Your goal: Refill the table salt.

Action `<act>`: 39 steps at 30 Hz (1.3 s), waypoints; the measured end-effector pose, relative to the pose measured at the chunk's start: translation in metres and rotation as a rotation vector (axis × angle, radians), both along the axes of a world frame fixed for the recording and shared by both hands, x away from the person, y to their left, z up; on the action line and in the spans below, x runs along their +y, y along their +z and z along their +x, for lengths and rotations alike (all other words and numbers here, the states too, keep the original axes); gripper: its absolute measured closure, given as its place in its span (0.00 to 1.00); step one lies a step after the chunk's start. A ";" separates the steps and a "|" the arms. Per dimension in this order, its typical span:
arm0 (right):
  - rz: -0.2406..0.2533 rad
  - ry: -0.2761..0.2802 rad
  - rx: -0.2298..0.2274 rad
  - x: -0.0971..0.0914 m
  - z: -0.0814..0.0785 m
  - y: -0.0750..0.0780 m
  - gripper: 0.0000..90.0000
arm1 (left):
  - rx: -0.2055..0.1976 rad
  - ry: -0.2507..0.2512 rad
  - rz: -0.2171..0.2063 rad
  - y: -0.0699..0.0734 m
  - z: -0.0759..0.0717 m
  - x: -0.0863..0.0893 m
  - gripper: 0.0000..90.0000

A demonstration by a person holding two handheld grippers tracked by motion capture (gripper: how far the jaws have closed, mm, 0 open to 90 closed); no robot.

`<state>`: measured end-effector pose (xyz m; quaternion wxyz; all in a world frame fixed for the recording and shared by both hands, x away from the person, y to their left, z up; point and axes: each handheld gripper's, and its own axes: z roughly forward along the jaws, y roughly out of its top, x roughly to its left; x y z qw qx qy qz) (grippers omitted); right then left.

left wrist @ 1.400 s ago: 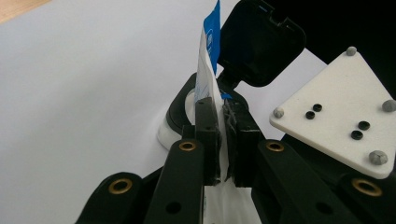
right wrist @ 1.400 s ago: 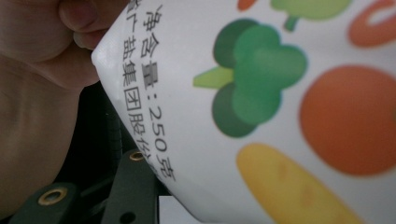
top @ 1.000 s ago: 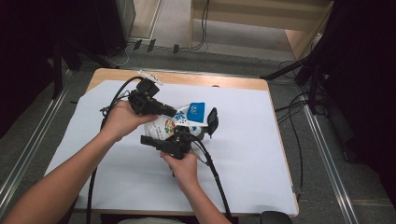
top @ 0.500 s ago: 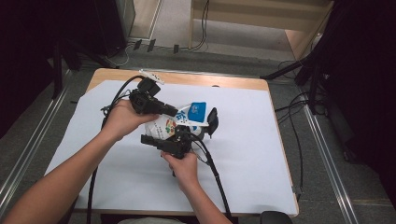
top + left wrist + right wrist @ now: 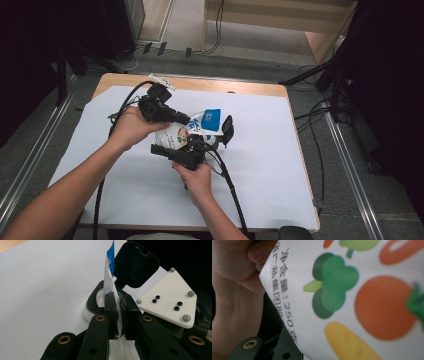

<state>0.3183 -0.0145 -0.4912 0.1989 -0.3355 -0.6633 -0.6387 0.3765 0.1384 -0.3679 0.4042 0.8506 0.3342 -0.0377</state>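
Note:
A white bag (image 5: 181, 135) printed with vegetables and a blue top hangs over the middle of the table between both hands. My left gripper (image 5: 192, 121) reaches in from the left and is shut on the bag's top edge. In the left gripper view its pads (image 5: 111, 312) pinch the thin bag (image 5: 109, 280) flat. My right gripper (image 5: 200, 144) comes up from below, and the bag's body is wedged between its jaws. The bag (image 5: 362, 302) lies close against the right gripper view, hiding the pads. The right gripper's white plate (image 5: 167, 297) shows just behind the left jaws.
A white sheet (image 5: 260, 180) covers the wooden table (image 5: 240, 88). A small white item (image 5: 162, 80) lies at the far left edge. Black cables (image 5: 227, 185) trail from both grippers toward the near edge. Floor and metal rails surround the table.

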 end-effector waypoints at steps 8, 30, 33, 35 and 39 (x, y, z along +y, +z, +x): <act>0.014 0.002 0.015 0.000 0.001 0.000 0.74 | 0.004 0.004 0.003 -0.003 0.002 -0.003 0.95; 0.000 -0.019 -0.014 -0.001 -0.001 0.004 0.74 | -0.006 0.006 -0.007 -0.001 0.000 -0.001 0.93; 0.006 -0.016 -0.014 -0.001 -0.001 0.004 0.74 | 0.001 0.004 -0.017 -0.003 0.000 0.001 0.92; 0.007 -0.014 -0.012 -0.001 -0.001 0.003 0.74 | 0.001 0.005 -0.010 -0.003 0.000 0.001 0.91; 0.020 -0.008 -0.005 0.001 -0.001 0.002 0.74 | 0.006 0.010 -0.016 -0.004 0.000 0.003 0.92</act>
